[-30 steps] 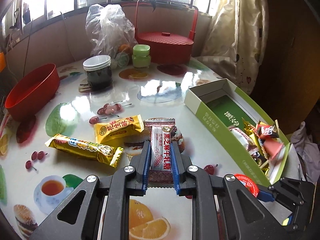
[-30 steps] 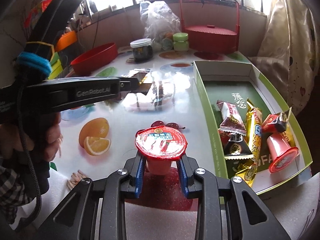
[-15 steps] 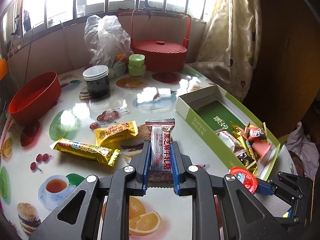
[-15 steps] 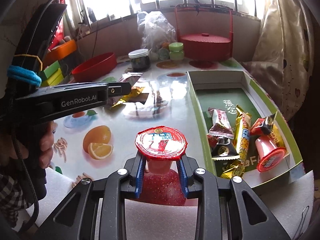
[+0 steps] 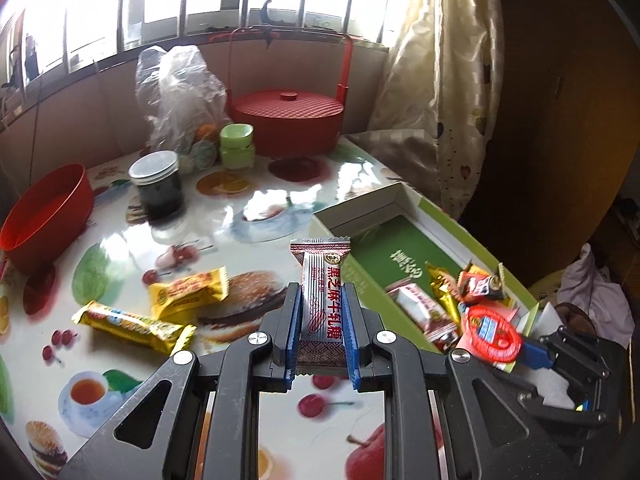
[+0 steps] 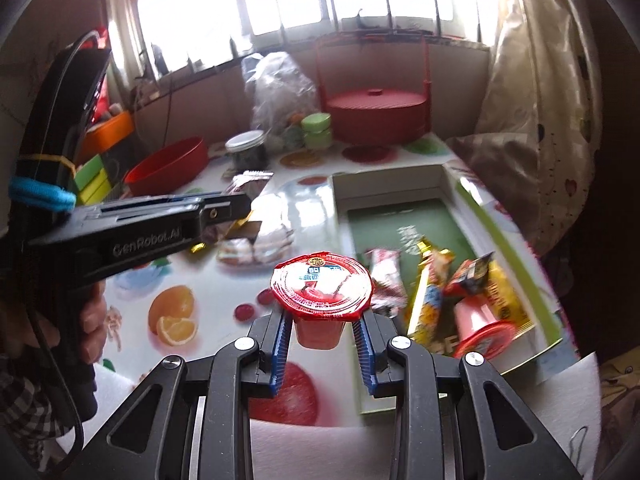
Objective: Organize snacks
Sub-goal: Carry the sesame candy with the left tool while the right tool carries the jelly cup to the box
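My left gripper (image 5: 322,320) is shut on a white and red nougat bar (image 5: 320,268), held upright above the table near the left wall of the green box (image 5: 360,210). My right gripper (image 6: 324,320) is shut on a red jelly cup (image 6: 322,284), lifted off the table just left of the green box (image 6: 400,216). Several wrapped snacks and a pink cup (image 6: 480,320) lie in the box's near end. Two yellow snack packs (image 5: 188,292) (image 5: 132,326) lie on the table to the left. The jelly cup (image 5: 492,328) also shows in the left wrist view.
At the back stand a red bowl (image 5: 44,216), a dark jar (image 5: 160,188), a plastic bag (image 5: 176,96), green tubs (image 5: 236,146) and a red handled basket (image 5: 288,120). A curtain (image 5: 440,80) hangs on the right. A person's hand (image 6: 92,320) holds the left gripper.
Both grippers have risen with their snacks. The nougat bar has shifted right toward the box, and the jelly cup now hangs higher beside the box's left wall.
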`<state>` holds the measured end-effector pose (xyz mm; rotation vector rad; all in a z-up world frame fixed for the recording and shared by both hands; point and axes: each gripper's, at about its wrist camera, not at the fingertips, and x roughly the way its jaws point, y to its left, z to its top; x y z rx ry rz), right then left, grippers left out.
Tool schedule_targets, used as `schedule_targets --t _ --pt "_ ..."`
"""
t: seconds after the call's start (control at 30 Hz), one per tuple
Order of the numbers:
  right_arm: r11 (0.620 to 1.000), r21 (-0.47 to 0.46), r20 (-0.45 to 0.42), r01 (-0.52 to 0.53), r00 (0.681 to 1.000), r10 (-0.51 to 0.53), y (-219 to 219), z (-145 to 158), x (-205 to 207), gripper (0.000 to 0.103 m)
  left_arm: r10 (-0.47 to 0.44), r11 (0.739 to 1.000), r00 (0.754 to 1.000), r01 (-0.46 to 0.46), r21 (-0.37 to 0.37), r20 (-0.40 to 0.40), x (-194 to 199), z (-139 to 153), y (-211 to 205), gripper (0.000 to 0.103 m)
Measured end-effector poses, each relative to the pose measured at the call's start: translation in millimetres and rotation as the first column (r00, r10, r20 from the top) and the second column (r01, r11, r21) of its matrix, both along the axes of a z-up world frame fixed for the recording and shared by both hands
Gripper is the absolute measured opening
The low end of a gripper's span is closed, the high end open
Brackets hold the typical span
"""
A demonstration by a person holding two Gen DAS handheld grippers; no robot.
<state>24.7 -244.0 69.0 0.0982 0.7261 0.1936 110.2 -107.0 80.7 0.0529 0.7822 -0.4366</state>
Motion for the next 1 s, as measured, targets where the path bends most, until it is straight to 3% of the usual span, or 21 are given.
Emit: schedule_targets --t 0.57,1.0 --pt "0.988 0.021 0.002 0.15 0.989 -0.15 -69 2 30 0.028 -0.067 0.998 0.997 0.066 -0.011 -0.045 18 -15 -48 0.02" --pt "0.98 0.02 -0.011 0.199 0.98 -0.199 -87 -8 57 0.028 -0.089 0.996 0.992 0.089 0.002 -0.088 24 -36 -73 0.02"
